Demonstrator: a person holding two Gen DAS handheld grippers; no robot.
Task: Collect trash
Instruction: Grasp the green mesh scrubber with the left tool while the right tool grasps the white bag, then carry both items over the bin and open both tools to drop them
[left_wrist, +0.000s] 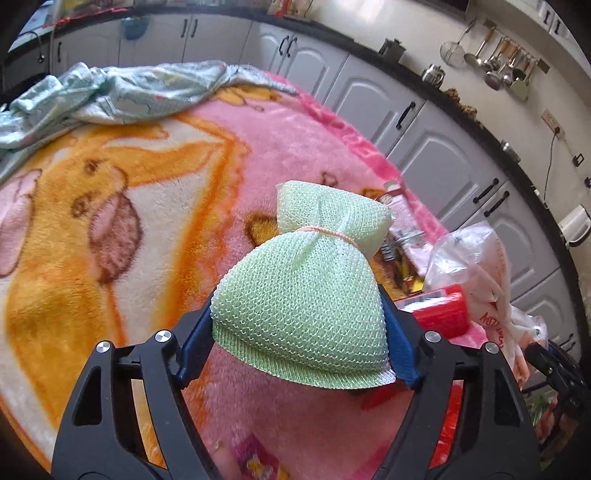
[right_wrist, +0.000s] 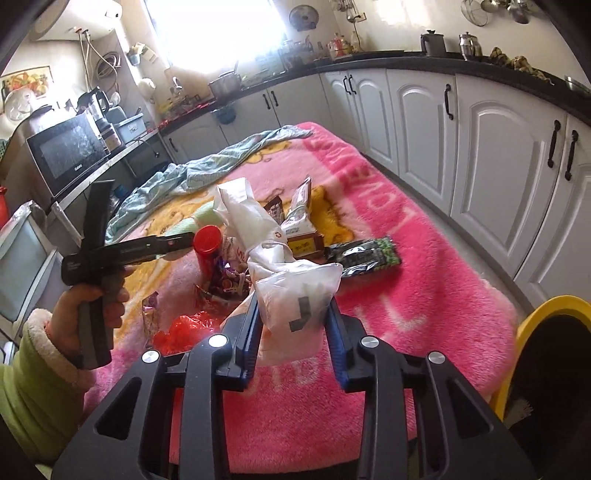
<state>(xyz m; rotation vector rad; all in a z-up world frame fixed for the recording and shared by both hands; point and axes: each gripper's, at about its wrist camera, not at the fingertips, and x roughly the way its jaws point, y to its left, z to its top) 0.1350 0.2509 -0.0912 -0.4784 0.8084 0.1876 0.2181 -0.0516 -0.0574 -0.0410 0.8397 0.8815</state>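
Note:
My left gripper (left_wrist: 299, 325) is shut on a pale green mesh scrubber (left_wrist: 306, 295) tied with a pink band, held above the pink blanket (left_wrist: 258, 140). My right gripper (right_wrist: 291, 317) is shut on a white plastic bag (right_wrist: 291, 295), lifted over the blanket (right_wrist: 406, 295). The bag also shows in the left wrist view (left_wrist: 480, 266). A red-capped container (right_wrist: 207, 247) stands by a heap of wrappers (right_wrist: 225, 284). Brown snack wrappers (right_wrist: 299, 221) and a dark green packet (right_wrist: 365, 254) lie beyond. The left gripper's handle (right_wrist: 122, 251) shows at left.
A crumpled light blue cloth (left_wrist: 110, 96) lies at the blanket's far end. A red plastic scrap (right_wrist: 184, 328) lies near me. A yellow bin (right_wrist: 546, 339) stands at right. White cabinets (right_wrist: 480, 155) run along the right side.

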